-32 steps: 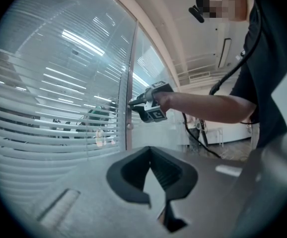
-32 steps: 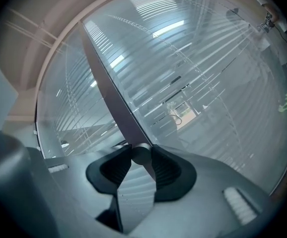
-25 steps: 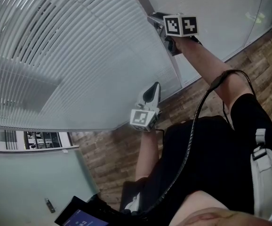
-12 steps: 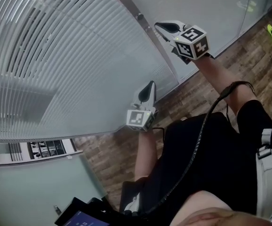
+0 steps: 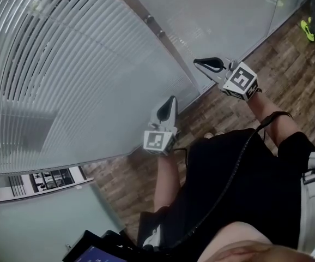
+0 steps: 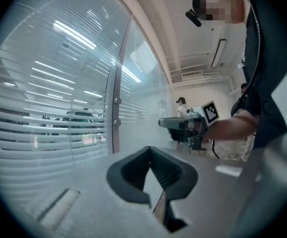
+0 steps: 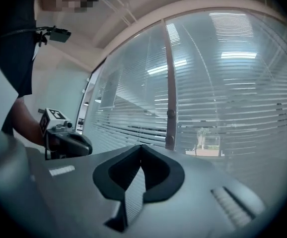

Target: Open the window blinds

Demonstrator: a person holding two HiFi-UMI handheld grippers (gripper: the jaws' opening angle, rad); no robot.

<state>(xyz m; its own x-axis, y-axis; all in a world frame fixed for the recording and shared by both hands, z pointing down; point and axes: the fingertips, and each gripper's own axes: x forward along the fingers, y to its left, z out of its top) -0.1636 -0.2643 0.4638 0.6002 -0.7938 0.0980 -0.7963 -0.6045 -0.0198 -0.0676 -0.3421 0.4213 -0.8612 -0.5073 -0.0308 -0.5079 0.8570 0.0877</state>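
So the white horizontal slatted blinds (image 5: 54, 64) fill the window left of the upright brown metal post (image 5: 163, 40) and run down to its bottom edge at the brick-pattern wooden floor (image 5: 125, 173). The slats look part-tilted, and from the left gripper view you can see a bit of outdoors between them. They also look to sit behind the glass, so I doubt you can grab a slat directly. Thin slats like that would be light, bendy and easy to kink anyway.

Two small round knobs (image 6: 116, 101) sit on the post. My guess is that's the place to take hold, pinching a knob squarely across its sides, because smooth metal will probably slip.

Left tongs (image 5: 170, 101) hang just off the glass near the window's bottom edge, tips together with nothing in them. Right tongs (image 5: 197, 63) are further right, past the post and in front of the plain frosted glass pane (image 5: 223, 21) — pressed together too, empty, touching nothing I can see.
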